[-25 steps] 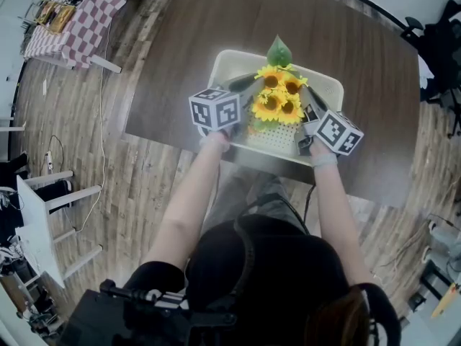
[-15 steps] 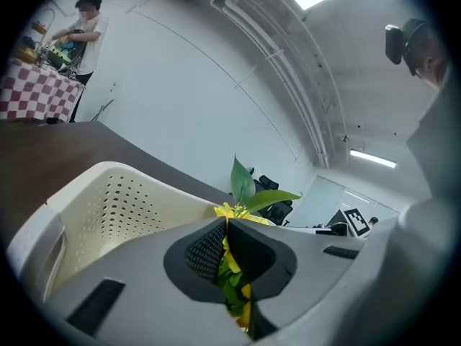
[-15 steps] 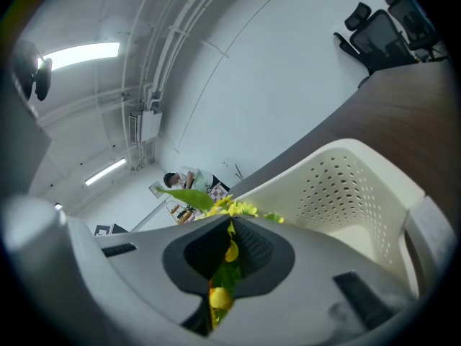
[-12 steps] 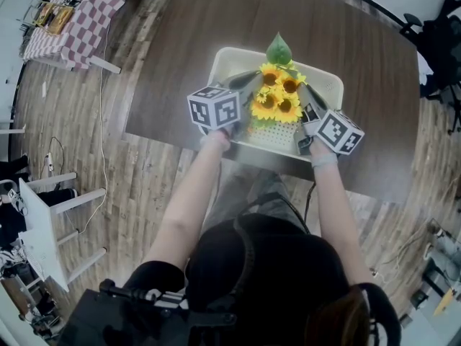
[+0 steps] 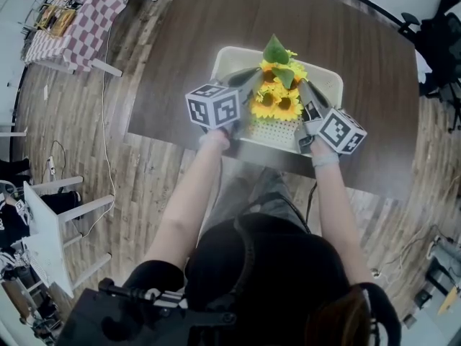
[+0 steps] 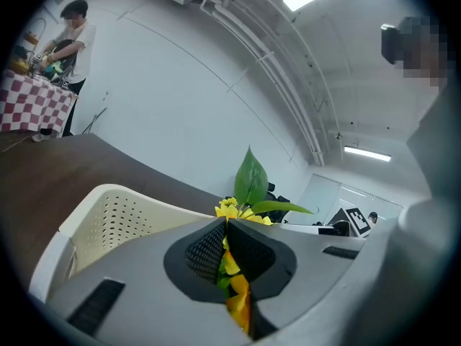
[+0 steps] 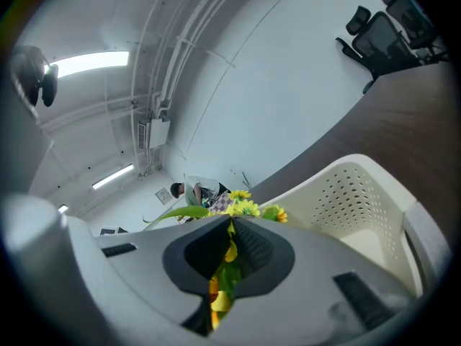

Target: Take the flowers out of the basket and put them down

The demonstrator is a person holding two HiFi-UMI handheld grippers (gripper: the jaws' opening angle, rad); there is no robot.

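Note:
A bunch of yellow sunflowers with green leaves stands over the cream perforated basket on the dark table. My left gripper comes at the bunch from the left, my right gripper from the right. In the left gripper view the left gripper is shut, with yellow petals and green stem squeezed between its pads, and a leaf rises beyond. In the right gripper view the right gripper is likewise shut on petals and stem, with flower heads above. The basket wall flanks both.
The dark brown table extends around the basket, its near edge just in front of me. A checkered-cloth table stands far left with a person at it. White stools sit on the wood floor at left, a black chair at right.
The bunch has shifted upward in the head view, away from me, and a leaf now lies across the flower heads. The right gripper has risen slightly with it.

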